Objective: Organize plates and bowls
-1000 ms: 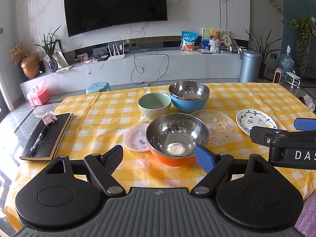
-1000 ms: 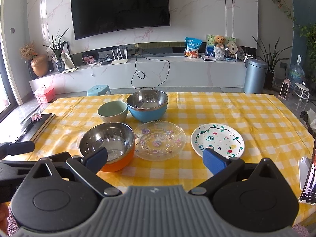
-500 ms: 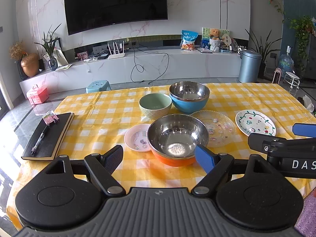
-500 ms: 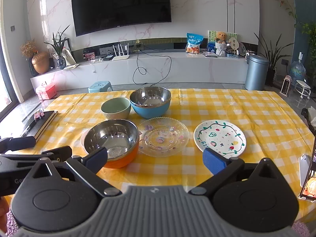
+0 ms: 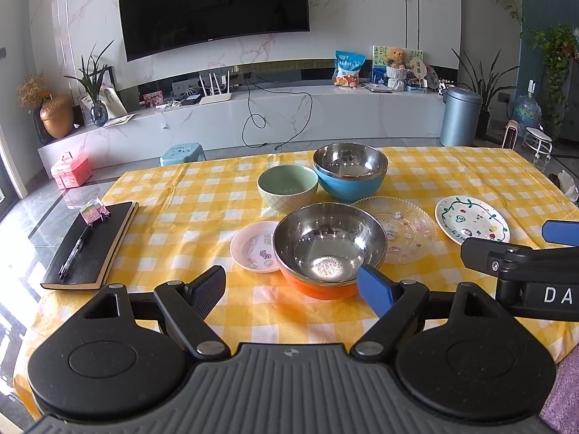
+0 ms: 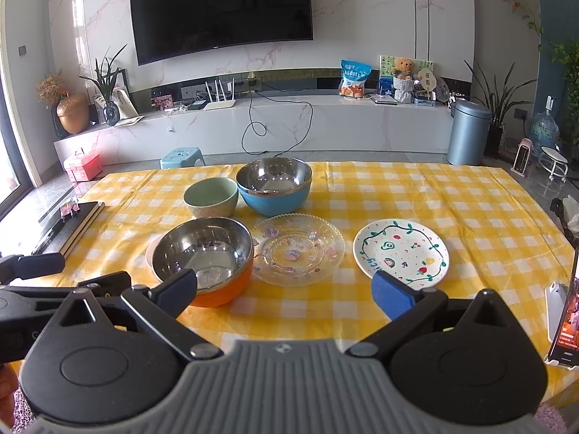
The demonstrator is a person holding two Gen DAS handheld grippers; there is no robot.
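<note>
On the yellow checked table stand an orange steel-lined bowl, a blue steel-lined bowl and a green bowl. A small pink plate lies left of the orange bowl, a clear glass plate right of it, and a white painted plate farther right. My left gripper is open and empty, just in front of the orange bowl. My right gripper is open and empty, in front of the glass plate.
A black notebook with a pen lies at the table's left edge. A phone on a stand is at the right edge. The right gripper's fingers show at the right of the left wrist view. A TV console stands beyond the table.
Both grippers have drawn back and risen slightly, so the dishes look a little farther away. Nothing on the table has moved. Both grippers stay open.
</note>
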